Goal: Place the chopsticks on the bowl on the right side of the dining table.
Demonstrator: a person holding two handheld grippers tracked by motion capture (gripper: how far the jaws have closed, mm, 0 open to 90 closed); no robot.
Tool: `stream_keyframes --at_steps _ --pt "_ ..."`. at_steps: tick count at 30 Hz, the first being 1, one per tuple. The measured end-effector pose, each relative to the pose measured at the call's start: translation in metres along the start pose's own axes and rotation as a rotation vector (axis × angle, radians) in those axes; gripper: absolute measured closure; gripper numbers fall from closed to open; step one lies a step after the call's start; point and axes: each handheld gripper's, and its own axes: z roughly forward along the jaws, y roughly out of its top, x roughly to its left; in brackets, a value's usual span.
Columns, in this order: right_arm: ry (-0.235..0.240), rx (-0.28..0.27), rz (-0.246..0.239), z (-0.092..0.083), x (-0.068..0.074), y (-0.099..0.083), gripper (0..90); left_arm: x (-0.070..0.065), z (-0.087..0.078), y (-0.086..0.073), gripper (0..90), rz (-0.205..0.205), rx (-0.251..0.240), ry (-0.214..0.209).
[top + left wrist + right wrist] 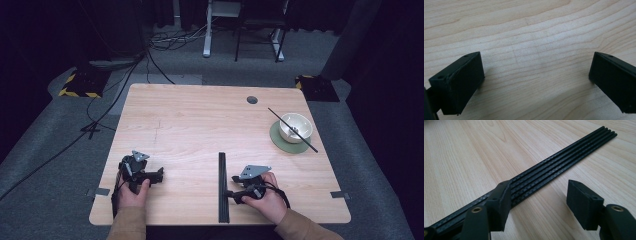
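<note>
Several thin black carbon rods lie side by side in a flat row on the wooden table, running from the front edge toward the middle. In the right gripper view the rods pass under the left jaw, and bare wood shows between the jaws. My right gripper rests just right of the rods, pointing at them, open, its pads pressing on nothing. At the front left, my left gripper lies low on the table in a hand. It is open over bare wood.
At the back right a white bowl stands on a round green coaster, with one single black rod laid slanting across its rim. A small round hole pierces the table's far side. Cables and chair legs lie on the floor beyond.
</note>
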Motion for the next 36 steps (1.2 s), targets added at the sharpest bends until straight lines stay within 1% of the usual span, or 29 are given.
stream_keyframes --at_steps 9,10,11,12,15,19,21,22,23,27,29,30,31,32,35,36 --pt "-0.009 0.004 0.0 -0.001 -0.002 0.0 37.9 0.0 0.0 0.0 0.1 -0.001 0.0 -0.001" --pt "-0.013 0.005 0.012 -0.002 -0.003 -0.001 37.9 0.0 0.0 0.0 0.1 -0.001 0.001 -0.002" --pt "-0.013 0.005 0.012 -0.002 -0.003 -0.001 37.9 0.0 0.0 0.0 0.2 -0.001 0.001 -0.002" --pt "-0.019 0.003 0.005 -0.002 -0.005 -0.001 38.0 0.0 0.0 0.0 0.2 -0.001 0.001 -0.002" --pt "-0.031 0.001 0.021 -0.005 -0.01 -0.002 38.1 0.0 0.0 0.0 0.1 -0.001 -0.001 -0.004" --pt "-0.041 0.0 0.022 -0.006 -0.015 -0.003 38.4 0.0 0.0 0.0 0.1 -0.002 0.001 -0.003" --pt "-0.058 -0.005 0.035 -0.007 -0.02 -0.004 39.0 0.0 0.0 0.0 0.1 -0.001 0.0 -0.002" --pt "-0.058 -0.005 0.035 -0.007 -0.02 -0.004 39.0 0.0 0.0 0.0 0.1 -0.001 0.0 -0.002" --pt "-0.068 -0.006 0.046 -0.009 -0.022 -0.004 39.4 0.0 0.0 0.0 0.1 -0.001 0.001 -0.001" --pt "-0.061 -0.017 0.036 -0.01 -0.021 -0.003 39.7 0.0 0.0 0.0 0.1 -0.002 0.001 -0.004" --pt "-0.049 -0.007 0.016 -0.008 -0.015 -0.003 44.3 0.0 0.0 0.0 0.2 0.0 0.0 0.0" --pt "-0.049 -0.007 0.016 -0.008 -0.015 -0.003 44.3 0.0 0.0 0.0 0.2 0.0 0.0 0.0" --pt "-0.042 0.005 0.0 -0.008 -0.015 -0.003 46.2 0.0 0.0 0.0 0.2 -0.001 0.001 -0.001" --pt "-0.066 0.007 -0.012 -0.007 -0.016 -0.004 48.9 0.0 0.0 0.0 0.1 -0.001 0.0 -0.002" --pt "-0.098 0.016 -0.002 -0.01 -0.022 -0.003 54.8 0.0 0.0 0.0 0.1 0.0 0.0 0.001" --pt "-0.106 0.021 -0.008 -0.011 -0.025 -0.004 57.2 0.0 0.0 0.0 0.2 -0.001 0.001 -0.001"
